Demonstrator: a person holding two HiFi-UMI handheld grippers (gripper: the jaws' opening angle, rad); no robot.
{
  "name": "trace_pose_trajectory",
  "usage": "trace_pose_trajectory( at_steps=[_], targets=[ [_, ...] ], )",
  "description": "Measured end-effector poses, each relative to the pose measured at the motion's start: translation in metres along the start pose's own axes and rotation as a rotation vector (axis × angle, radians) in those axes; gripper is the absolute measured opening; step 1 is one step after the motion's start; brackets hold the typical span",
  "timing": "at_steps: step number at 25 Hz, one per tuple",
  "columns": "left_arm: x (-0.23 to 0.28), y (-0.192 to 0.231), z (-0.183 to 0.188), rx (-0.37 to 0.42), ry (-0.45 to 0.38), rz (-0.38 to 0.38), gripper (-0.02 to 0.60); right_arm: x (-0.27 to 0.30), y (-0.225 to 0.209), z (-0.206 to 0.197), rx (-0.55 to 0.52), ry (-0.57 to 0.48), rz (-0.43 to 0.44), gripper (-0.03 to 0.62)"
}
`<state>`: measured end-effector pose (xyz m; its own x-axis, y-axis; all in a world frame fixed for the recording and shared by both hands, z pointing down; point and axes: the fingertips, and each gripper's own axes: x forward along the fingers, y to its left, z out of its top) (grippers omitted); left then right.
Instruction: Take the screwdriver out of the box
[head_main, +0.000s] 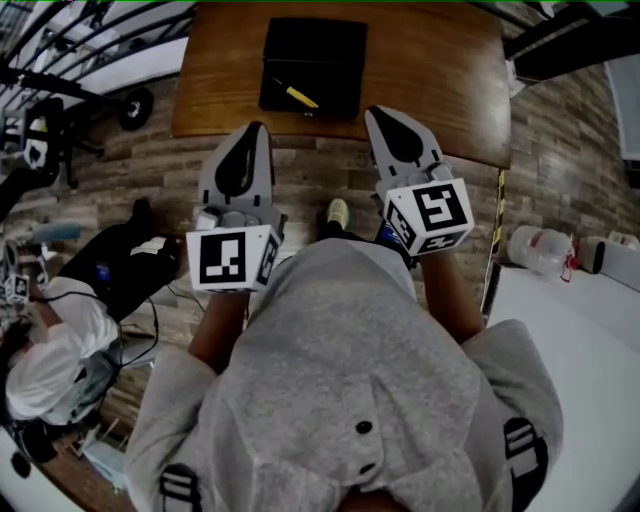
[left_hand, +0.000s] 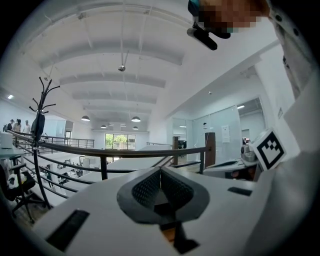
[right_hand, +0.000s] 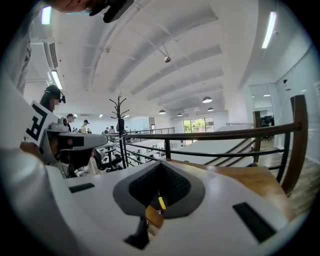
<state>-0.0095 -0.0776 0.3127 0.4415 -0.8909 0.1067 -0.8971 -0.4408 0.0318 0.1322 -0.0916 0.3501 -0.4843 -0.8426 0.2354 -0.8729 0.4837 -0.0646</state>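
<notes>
An open black box (head_main: 312, 65) lies on the wooden table (head_main: 440, 90), and a yellow-handled screwdriver (head_main: 297, 96) rests inside it near its front edge. My left gripper (head_main: 255, 128) hovers at the table's near edge, just short of the box, jaws shut and holding nothing. Right of the box's front, my right gripper (head_main: 378, 112) is over the table edge, also shut and holding nothing. The left gripper view has that gripper (left_hand: 160, 170) aimed level at a railing. In the right gripper view, a bit of the yellow screwdriver (right_hand: 162, 202) shows through the gap behind the shut right gripper (right_hand: 161, 165).
A metal railing (head_main: 90, 40) and an office chair (head_main: 50, 130) stand at the left. A black bag (head_main: 130, 265) lies on the wood floor. At the right are a white table (head_main: 570, 330) and a plastic bottle (head_main: 540, 250). The person's shoe (head_main: 338, 212) is below the grippers.
</notes>
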Motion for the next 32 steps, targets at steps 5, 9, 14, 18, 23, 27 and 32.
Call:
trace_pose_trajectory(
  at_steps=[5,9,14,18,23,27,32],
  targets=[
    [0.001,-0.011,0.001,0.006,0.000,0.024,0.015,-0.007,-0.008,0.003,-0.005,-0.011,0.018,0.015],
    [-0.005,-0.032,0.003,0.016,-0.005,0.037,0.015,-0.026,-0.013,0.001,-0.006,-0.019,0.036,0.015],
    [0.020,-0.012,-0.002,0.015,0.012,0.043,0.015,0.010,-0.021,-0.002,0.007,-0.005,0.049,0.015],
    [0.037,-0.004,-0.004,0.016,0.025,0.042,0.015,0.027,-0.030,-0.003,0.019,-0.004,0.050,0.015],
    [0.040,-0.008,-0.004,0.020,0.034,0.040,0.015,0.025,-0.035,-0.007,0.036,-0.002,0.048,0.015],
    [0.043,-0.011,-0.001,0.018,0.029,0.030,0.015,0.022,-0.038,-0.006,0.036,0.003,0.039,0.017],
    [0.040,-0.012,-0.001,0.011,0.027,0.027,0.015,0.019,-0.036,-0.004,0.029,0.008,0.037,0.015]
  ],
)
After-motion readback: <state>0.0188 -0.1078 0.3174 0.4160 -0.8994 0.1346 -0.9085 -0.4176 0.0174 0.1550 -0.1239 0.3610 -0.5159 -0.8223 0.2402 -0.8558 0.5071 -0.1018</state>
